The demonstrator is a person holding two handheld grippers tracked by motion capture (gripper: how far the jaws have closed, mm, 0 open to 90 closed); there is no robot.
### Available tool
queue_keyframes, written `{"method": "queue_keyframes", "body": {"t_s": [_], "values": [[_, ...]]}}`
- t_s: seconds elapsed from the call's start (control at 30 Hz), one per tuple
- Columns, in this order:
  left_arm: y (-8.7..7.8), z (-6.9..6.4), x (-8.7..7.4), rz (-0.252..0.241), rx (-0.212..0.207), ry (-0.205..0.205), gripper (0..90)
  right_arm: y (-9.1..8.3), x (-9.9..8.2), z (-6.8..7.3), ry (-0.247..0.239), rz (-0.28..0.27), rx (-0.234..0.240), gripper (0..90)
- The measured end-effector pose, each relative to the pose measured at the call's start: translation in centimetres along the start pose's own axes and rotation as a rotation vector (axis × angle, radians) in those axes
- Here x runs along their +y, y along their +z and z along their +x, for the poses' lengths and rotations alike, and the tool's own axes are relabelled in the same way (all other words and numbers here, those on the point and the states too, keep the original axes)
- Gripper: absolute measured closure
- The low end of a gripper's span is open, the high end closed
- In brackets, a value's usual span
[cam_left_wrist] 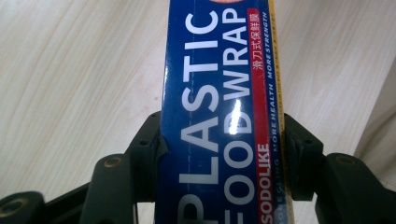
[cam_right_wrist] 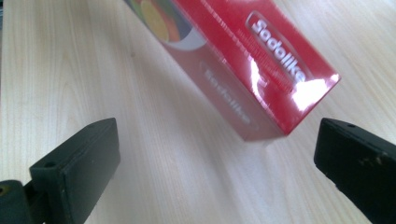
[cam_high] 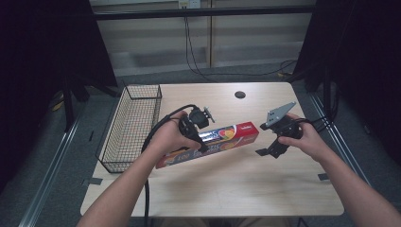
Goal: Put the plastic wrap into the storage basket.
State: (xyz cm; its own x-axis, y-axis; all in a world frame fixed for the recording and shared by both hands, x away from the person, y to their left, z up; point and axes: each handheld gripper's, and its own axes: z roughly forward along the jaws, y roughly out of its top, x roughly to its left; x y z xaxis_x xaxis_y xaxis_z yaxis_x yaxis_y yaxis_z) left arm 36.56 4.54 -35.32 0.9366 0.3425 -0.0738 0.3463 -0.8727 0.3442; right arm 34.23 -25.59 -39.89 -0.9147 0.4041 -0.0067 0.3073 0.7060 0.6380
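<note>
Plastic wrap box [cam_high: 208,144]: we see it mid-bench, its long axis slanting from near-left up to far-right, red end toward the right gripper.
Left gripper [cam_high: 195,137]: we find its fingers [cam_left_wrist: 144,149] pinching the plastic wrap box across its width, one on each long side.
Right gripper [cam_high: 270,150]: we see its fingers [cam_right_wrist: 79,168] spread wide, just short of the box's red end, touching nothing.
Wire basket [cam_high: 130,127]: left on the bench [cam_high: 236,184], near the box.
</note>
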Motion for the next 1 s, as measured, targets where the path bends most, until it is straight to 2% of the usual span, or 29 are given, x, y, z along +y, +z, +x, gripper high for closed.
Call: {"method": "queue_keyframes", "body": {"t_s": [0.1, 0.13, 0.23, 0.27, 0.3, 0.4, 0.47, 0.53, 0.57, 0.6, 0.63, 0.67, 0.83, 0.87, 0.9, 0.93, 1.0], "values": [[-0.5, 0.4, -0.4, 0.006, 0.004, -0.004, 43.7, 0.2, 0.0, 0.3, -0.001, -0.002, 0.0, 0.0], [-0.7, 0.5, -0.5, 0.007, 0.004, -0.018, 43.7, 0.2, 0.0, 0.3, -0.001, -0.002, 0.0, 0.0], [-1.2, 0.7, -1.0, -0.002, 0.024, -0.023, 43.7, 0.3, 0.1, 0.3, 0.001, -0.007, 0.003, 0.0], [-1.4, 0.8, -1.2, 0.003, 0.016, -0.037, 43.7, 0.4, 0.1, 0.4, 0.002, -0.004, 0.006, 0.0], [-1.8, 1.0, -1.6, -0.005, 0.033, -0.042, 43.7, 0.5, 0.1, 0.4, -0.001, -0.005, 0.006, 0.0], [-2.2, 1.3, -2.0, -0.01, 0.042, -0.056, 43.7, 0.6, 0.2, 0.6, -0.003, -0.003, 0.006, 0.0], [-2.6, 1.6, -2.6, -0.015, 0.051, -0.084, 43.7, 0.8, 0.2, 0.7, -0.003, -0.003, 0.009, 0.0], [-2.8, 1.8, -2.8, -0.008, 0.051, -0.08, 43.7, 0.8, 0.2, 0.8, -0.002, -0.004, 0.004, 0.0], [-2.9, 1.8, -3.0, -0.02, 0.058, -0.097, 43.7, 0.9, 0.2, 0.8, -0.001, -0.007, 0.004, 0.0], [-3.1, 2.0, -3.2, -0.008, 0.057, -0.099, 43.7, 0.9, 0.2, 0.9, 0.0, -0.007, 0.008, 0.0], [-3.2, 2.0, -3.4, -0.03, 0.07, -0.112, 43.7, 1.0, 0.2, 1.0, 0.002, -0.012, 0.012, 0.0], [-3.5, 2.2, -3.6, -0.017, 0.063, -0.121, 43.7, 1.0, 0.2, 1.0, 0.002, -0.012, 0.012, 0.0], [-4.2, 2.6, -4.6, -0.019, 0.083, -0.161, 43.7, 1.3, 0.2, 1.3, 0.001, -0.008, 0.012, 0.0], [-4.2, 2.7, -4.8, -0.037, 0.095, -0.168, 43.7, 1.3, 0.2, 1.3, -0.001, -0.014, 0.01, 0.0], [-4.5, 2.8, -5.0, -0.023, 0.093, -0.178, 43.7, 1.3, 0.2, 1.3, -0.001, -0.013, 0.013, 0.0], [-4.5, 2.9, -5.3, -0.04, 0.1, -0.181, 43.7, 1.3, 0.2, 1.4, -0.001, -0.014, 0.007, 0.0], [-4.9, 3.1, -5.6, -0.035, 0.097, -0.194, 43.7, 1.4, 0.2, 1.5, 0.001, -0.021, 0.012, 0.0]]}}
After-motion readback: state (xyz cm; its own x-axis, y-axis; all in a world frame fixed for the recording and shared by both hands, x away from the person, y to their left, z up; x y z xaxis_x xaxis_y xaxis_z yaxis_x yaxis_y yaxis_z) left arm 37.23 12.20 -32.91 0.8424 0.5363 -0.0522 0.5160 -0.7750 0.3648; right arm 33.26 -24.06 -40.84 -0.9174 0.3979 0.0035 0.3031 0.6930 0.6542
